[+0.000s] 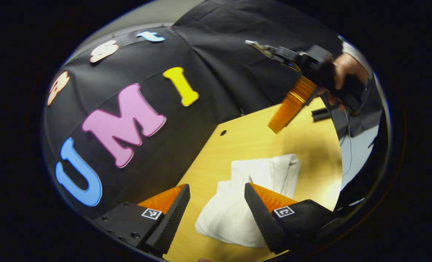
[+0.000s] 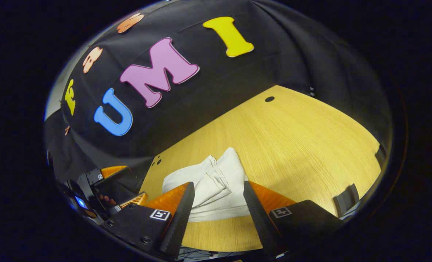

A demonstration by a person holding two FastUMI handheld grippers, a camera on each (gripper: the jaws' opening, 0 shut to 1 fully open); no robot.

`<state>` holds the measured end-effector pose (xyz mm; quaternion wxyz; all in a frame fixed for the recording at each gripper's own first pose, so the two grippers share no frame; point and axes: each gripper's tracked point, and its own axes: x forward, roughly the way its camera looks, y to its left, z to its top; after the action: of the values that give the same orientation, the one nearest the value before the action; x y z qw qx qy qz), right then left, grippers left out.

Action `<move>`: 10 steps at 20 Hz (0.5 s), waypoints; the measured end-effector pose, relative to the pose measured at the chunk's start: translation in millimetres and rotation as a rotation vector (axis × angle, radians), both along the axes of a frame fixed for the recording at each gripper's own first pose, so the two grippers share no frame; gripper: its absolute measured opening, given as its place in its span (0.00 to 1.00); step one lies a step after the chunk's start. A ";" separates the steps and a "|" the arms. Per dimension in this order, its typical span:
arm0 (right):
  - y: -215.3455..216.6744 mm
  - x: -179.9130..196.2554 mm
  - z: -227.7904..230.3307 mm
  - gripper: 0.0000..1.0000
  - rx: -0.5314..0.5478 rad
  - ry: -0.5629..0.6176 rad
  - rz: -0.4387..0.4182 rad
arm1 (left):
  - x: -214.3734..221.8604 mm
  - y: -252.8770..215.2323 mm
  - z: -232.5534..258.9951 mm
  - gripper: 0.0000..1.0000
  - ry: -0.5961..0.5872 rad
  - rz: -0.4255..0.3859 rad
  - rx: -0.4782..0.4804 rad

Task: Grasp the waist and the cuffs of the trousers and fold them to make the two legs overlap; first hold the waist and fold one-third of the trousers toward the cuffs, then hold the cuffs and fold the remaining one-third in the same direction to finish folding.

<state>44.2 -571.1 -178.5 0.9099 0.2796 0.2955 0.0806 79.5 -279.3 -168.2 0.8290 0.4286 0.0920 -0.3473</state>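
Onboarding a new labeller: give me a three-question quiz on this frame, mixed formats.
1. True or false: the left claw is shut on the white cloth trousers.
2. Multiple choice: the trousers lie A) spread flat at full length, B) in a folded bundle on the light wooden table, C) hanging from a claw.
3. Fill in: the right claw is ____, its fingers apart with the trousers beyond them.

Key: 1 false; 2 B; 3 open.
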 end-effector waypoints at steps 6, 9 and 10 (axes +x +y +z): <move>35.9 13.5 48.2 0.97 -0.099 -0.136 0.095 | 5.3 28.0 65.3 0.97 0.103 0.196 -0.333; 51.5 19.3 78.6 0.97 -0.176 -0.226 0.129 | 0.7 38.9 83.0 0.98 0.151 0.280 -0.475; 57.8 20.0 88.0 0.97 -0.203 -0.253 0.143 | -0.6 43.5 83.7 0.98 0.176 0.311 -0.511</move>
<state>64.2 -513.3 -90.5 0.9554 0.1522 0.2046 0.1491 78.9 -235.9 -84.4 0.9420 0.1552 0.1375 -0.2637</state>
